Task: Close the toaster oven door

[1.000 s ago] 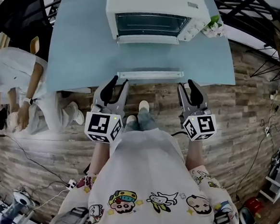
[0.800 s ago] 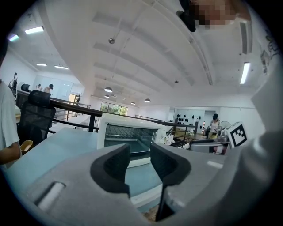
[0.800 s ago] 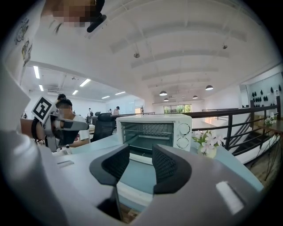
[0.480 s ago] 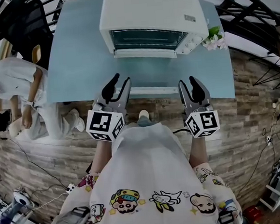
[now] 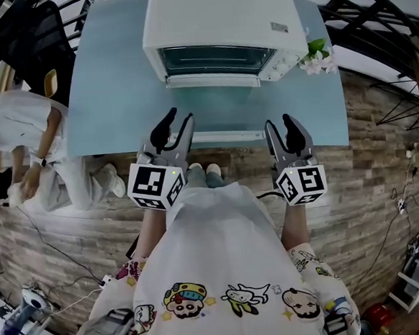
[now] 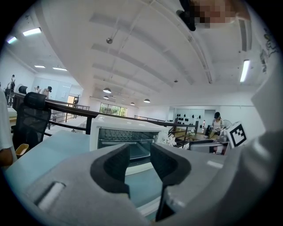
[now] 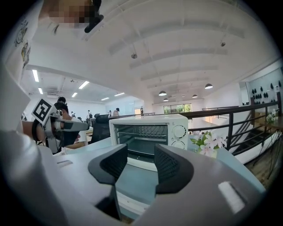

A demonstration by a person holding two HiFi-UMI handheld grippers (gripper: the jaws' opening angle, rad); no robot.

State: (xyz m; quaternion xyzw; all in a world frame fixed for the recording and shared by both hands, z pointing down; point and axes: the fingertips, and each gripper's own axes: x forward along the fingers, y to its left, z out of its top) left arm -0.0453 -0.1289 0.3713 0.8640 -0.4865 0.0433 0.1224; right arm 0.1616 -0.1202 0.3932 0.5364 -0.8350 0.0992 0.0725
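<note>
Left tongs (image 5: 179,119) and right tongs (image 5: 278,124) both apart, empty; right pair just opening wider. Toaster oven (image 5: 220,25) on desk (image 5: 117,98) ahead, not yet reached, door (image 5: 213,80) down. Better approach under door edge, lift evenly, press shut.

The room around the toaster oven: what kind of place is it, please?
Likely an open office or lab, not a home kitchen: a black office chair, long ceiling lights and a person at a far desk behind the toaster oven.
</note>
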